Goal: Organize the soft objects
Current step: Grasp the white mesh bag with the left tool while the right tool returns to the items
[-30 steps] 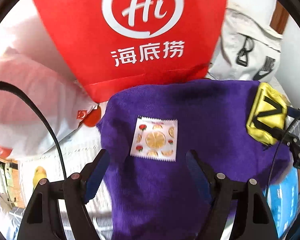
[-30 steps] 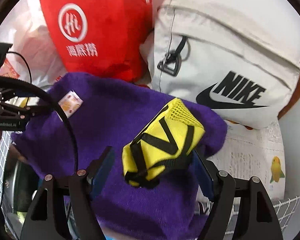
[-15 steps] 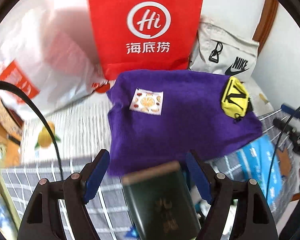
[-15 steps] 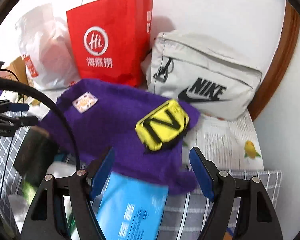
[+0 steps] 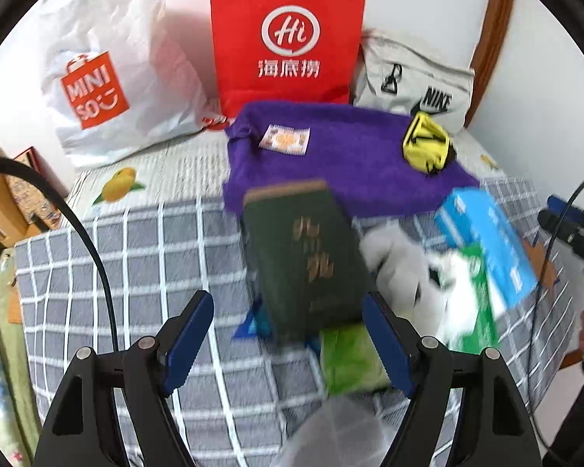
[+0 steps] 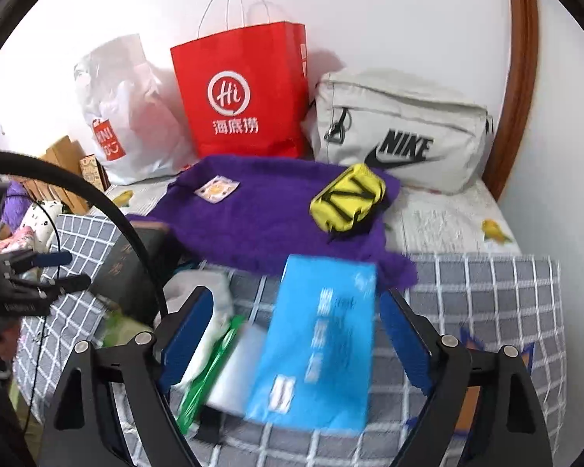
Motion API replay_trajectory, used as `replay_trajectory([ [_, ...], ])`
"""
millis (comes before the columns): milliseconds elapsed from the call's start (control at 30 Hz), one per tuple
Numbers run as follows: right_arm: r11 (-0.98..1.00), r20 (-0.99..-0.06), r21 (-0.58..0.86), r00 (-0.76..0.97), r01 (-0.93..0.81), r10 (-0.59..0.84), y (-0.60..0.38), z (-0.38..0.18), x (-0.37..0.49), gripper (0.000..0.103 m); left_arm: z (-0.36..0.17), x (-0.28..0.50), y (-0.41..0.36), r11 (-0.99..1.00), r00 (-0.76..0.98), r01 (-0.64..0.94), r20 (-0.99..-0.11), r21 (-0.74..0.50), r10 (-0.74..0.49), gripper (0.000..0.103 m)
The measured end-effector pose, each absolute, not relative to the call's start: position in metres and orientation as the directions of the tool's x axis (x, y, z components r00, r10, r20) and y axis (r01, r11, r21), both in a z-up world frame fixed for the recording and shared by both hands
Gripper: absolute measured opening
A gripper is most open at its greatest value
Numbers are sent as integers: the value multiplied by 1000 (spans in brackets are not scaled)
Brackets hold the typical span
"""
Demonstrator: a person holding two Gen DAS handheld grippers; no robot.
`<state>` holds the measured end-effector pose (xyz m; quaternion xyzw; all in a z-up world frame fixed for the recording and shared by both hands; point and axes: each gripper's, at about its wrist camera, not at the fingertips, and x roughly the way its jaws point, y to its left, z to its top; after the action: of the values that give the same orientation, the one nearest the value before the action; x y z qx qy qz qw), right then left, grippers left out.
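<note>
From my left wrist camera, my left gripper [image 5: 288, 334] hangs with its jaws wide apart and nothing clamped between them. Beyond its blue pads a dark green box [image 5: 305, 257] lies on the grey checked bedspread [image 5: 128, 264], with a green packet [image 5: 350, 362] beside it and a blue box [image 5: 490, 241] to the right. Further back the purple towel [image 5: 346, 163] lies flat, carrying a small fruit-print sachet [image 5: 286, 139] and a yellow pouch [image 5: 426, 144]. A red paper bag [image 5: 288, 35] stands behind it, against the wall.

From my right wrist camera, my right gripper [image 6: 294, 340] is opening its jaws; the blue box [image 6: 319, 342] shows between them, blurred, and I cannot tell whether the pads touch it. The purple towel [image 6: 264, 214] lies past it, the yellow pouch [image 6: 348, 196] on its right part, a white Nike bag [image 6: 401, 128] behind.
</note>
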<state>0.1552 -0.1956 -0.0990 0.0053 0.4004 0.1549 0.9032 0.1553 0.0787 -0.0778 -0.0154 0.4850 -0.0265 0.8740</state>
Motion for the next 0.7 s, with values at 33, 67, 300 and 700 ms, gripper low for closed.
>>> replay_trajectory([
  [33, 949, -721, 145, 627, -279, 294, -195, -100, 151, 87, -82, 146, 77, 999, 526, 31, -849, -45, -54, 77],
  [67, 944, -717, 162, 623, -288, 313, -195, -101, 143, 87, -85, 139, 77, 998, 523, 34, -850, -51, -61, 77],
  [300, 921, -714, 104, 616, -376, 332, -176, -95, 92, 87, -110, 89, 75, 995, 483, 62, -870, -84, -103, 77],
  [700, 910, -724, 139, 587, -391, 363, -173, -103, 47, 87, -142, 29, 70, 990, 438, 34, -888, -139, -140, 81],
])
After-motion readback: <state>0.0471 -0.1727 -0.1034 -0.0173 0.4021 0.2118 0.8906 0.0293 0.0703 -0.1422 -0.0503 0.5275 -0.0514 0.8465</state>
